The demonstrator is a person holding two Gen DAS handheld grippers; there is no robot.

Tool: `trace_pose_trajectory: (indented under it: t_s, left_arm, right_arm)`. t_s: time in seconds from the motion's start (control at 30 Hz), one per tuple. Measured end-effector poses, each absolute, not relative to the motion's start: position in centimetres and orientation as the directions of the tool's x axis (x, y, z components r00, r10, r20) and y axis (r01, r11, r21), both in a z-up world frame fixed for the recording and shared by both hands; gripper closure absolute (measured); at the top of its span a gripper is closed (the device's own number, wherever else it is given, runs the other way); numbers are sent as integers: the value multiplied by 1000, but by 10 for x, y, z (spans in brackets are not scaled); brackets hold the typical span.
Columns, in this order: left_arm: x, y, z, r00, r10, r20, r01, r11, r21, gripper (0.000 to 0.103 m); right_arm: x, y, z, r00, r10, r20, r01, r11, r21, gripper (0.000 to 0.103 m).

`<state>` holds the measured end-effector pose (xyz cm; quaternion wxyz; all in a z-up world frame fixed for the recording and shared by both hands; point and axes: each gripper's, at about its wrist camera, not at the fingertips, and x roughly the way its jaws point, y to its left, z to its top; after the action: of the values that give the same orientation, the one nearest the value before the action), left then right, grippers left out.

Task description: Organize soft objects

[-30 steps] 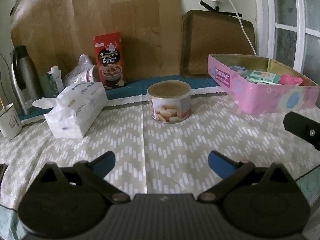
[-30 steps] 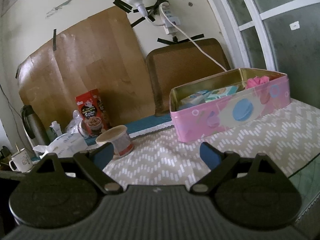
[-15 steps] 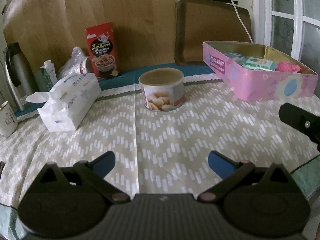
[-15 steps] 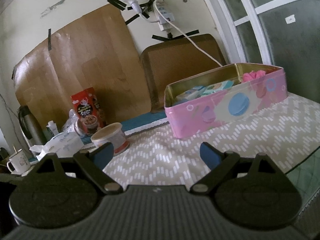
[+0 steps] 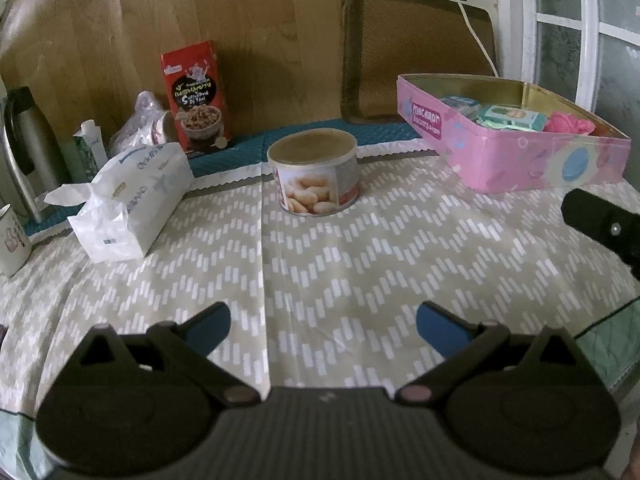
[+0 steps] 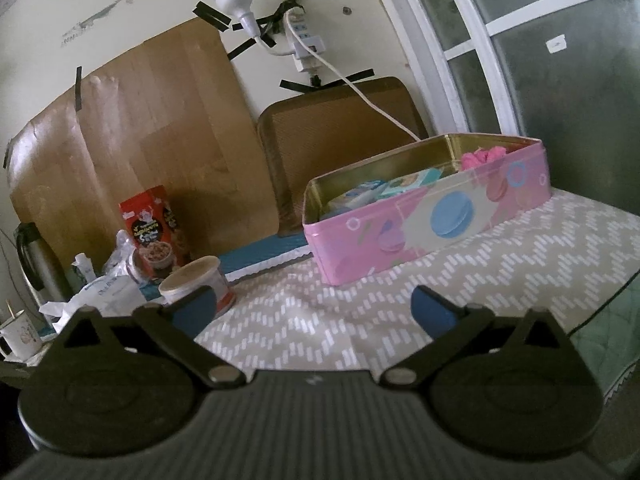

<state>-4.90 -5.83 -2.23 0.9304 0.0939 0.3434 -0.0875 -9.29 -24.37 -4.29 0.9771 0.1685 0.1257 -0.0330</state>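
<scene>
Left wrist view puts the soft white plastic tissue pack (image 5: 124, 196) at the table's left, well apart from the open pink rectangular biscuit tin (image 5: 516, 160) already holding small packets. Left gripper (image 5: 322, 322) hangs spread and empty; right gripper (image 6: 314, 308) is opening, nothing between its jaws. A pinch on the loose tissue could tear it free rather than lift the pack.

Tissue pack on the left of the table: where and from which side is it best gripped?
Probably across the tissue pack at its narrow width near mid-length, from above: it lies flat and long, its top is clear, and the soft wrap yields. Avoid the loose tissue at its end.
</scene>
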Motion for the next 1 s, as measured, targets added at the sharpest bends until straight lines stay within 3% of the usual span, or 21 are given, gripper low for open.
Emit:
trace_pose_trajectory:
  t_s: [1.0]
  left_arm:
    - [-57,-57,-13,785,-111,-610,233,964,125,0]
  right_arm:
    - [-93,-245,-42,969,-21,-246,99,946,309,0]
